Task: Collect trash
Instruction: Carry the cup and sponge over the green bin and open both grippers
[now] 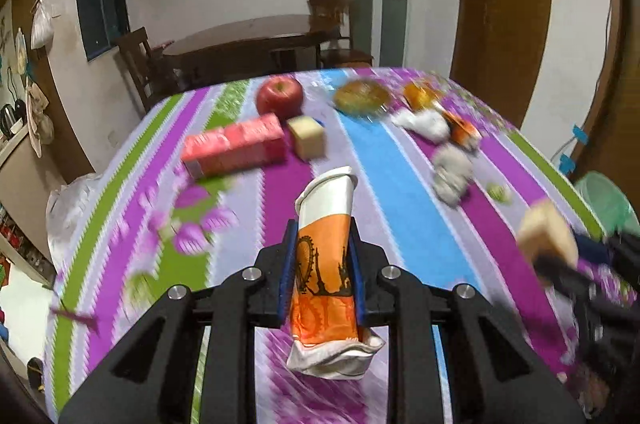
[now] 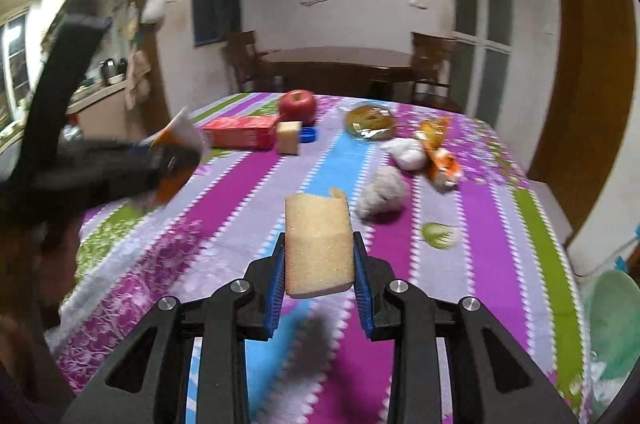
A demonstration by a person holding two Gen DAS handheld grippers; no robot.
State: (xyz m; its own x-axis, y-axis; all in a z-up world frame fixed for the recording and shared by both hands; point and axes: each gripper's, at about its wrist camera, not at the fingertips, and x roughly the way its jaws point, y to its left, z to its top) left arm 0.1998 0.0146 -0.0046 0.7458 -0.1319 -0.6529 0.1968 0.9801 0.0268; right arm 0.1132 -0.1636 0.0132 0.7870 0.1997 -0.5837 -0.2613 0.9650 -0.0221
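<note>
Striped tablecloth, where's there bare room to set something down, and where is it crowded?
Free: the near half of the tablecloth, this side of the red carton, left of the grey wad. Crowded: the far edge with the apple, and the right side around the orange wrapper.

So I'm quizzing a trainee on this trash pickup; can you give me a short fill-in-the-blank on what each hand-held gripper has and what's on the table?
1. The left hand-held gripper is shut on a crushed paper ____.
2. The right hand-held gripper is shut on a yellow ____.
3. The round red fruit at the far end of the striped tablecloth is an ____.
4. The long box lying beside that fruit is ____ in colour.

Missing words: cup; sponge; apple; red
</note>
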